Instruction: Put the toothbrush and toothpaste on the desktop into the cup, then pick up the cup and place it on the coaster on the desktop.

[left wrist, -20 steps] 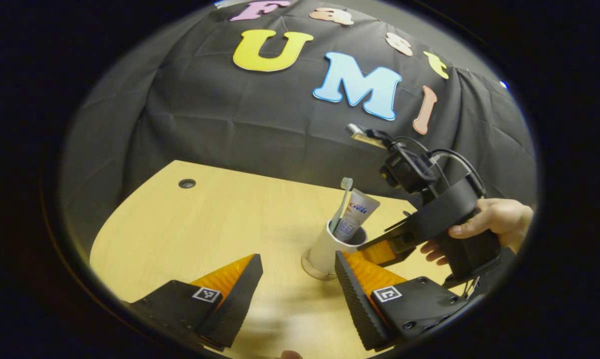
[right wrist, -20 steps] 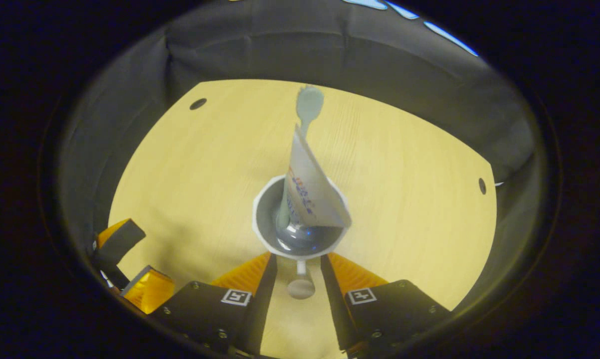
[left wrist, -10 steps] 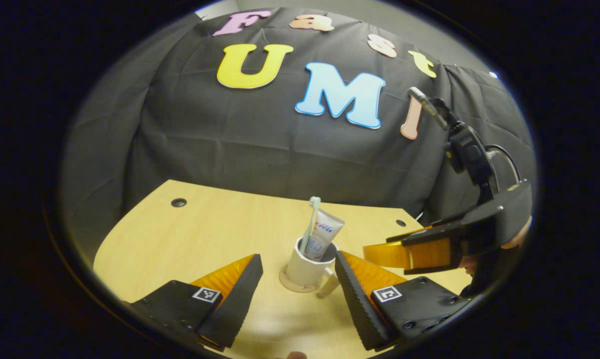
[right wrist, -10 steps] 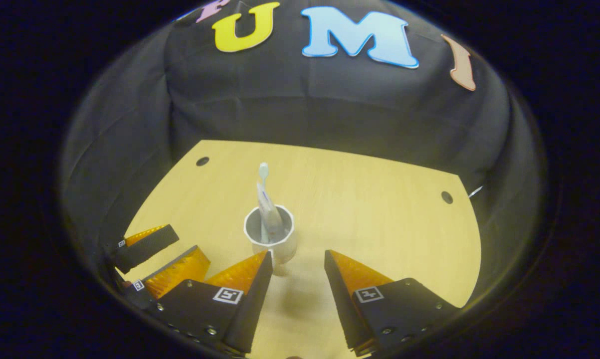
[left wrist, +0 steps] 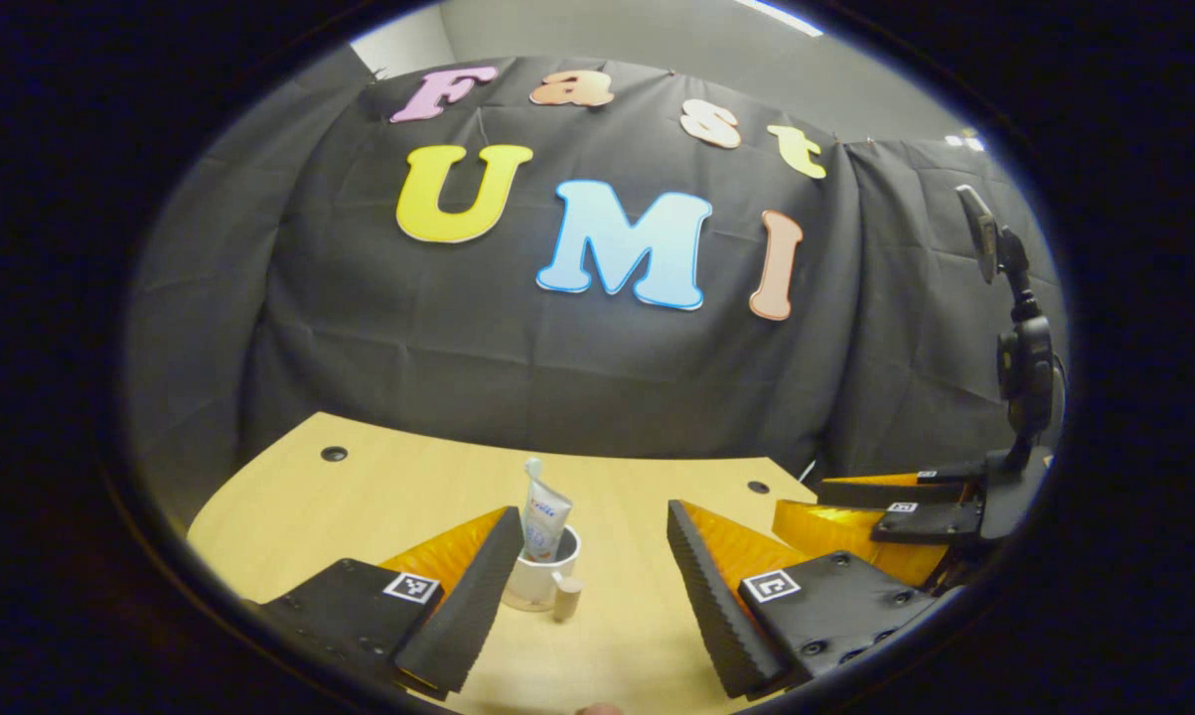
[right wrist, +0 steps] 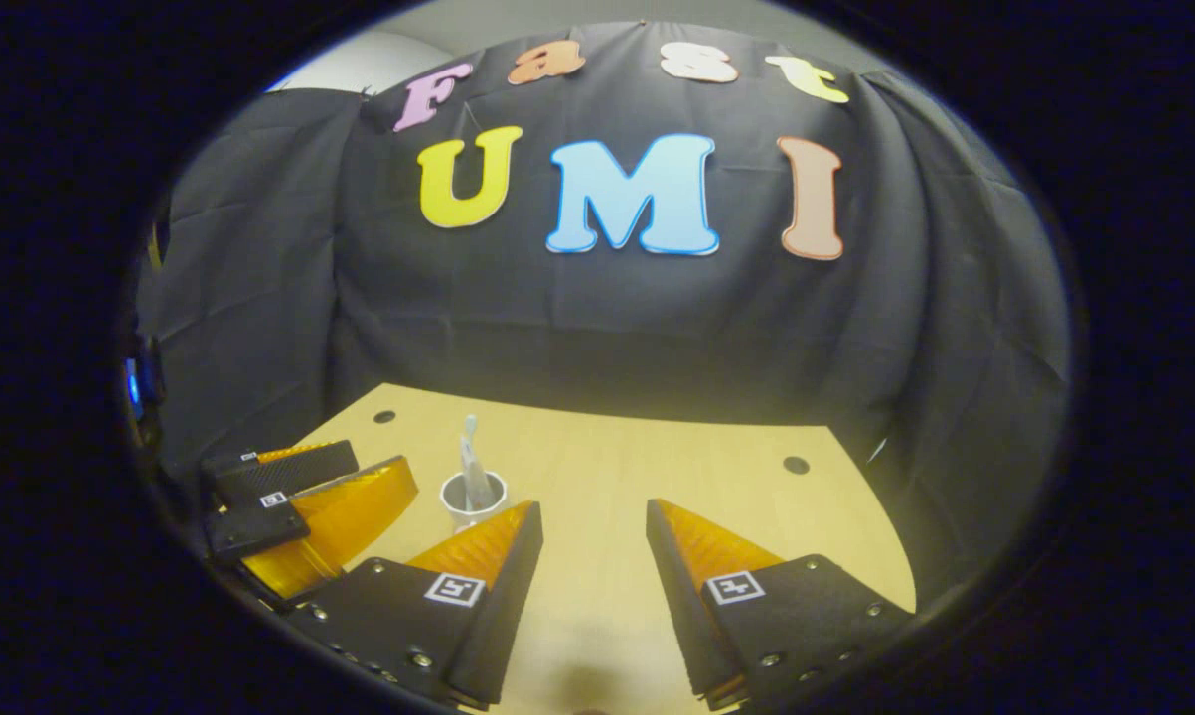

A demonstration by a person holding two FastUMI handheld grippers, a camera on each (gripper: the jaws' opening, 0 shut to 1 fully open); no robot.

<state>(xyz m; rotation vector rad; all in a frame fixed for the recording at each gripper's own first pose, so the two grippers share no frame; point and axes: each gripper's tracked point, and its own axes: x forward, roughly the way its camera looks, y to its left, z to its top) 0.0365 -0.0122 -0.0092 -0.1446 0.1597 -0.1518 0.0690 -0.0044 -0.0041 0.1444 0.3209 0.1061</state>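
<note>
cup point(left wrist: 540, 584): white, handle end tan/wood-tone. Same white in right gripper view point(right wrist: 473, 500).
toothpaste point(left wrist: 543, 518): white tube, blue print, some red lettering.
toothbrush point(right wrist: 469, 434): pale grey-green, reads near white in this light.
desktop point(left wrist: 378, 487): light yellow wood grain, 2 dark round holes point(left wrist: 334, 454) on it.
left gripper point(left wrist: 594, 556) and right gripper point(right wrist: 584, 548): each body carries 2 square black-on-white markers.
booth wall point(left wrist: 378, 328): black cloth.
coaster: colour can't be made out under the cup.
room wall point(left wrist: 657, 40) above the cloth: plain grey.
</note>
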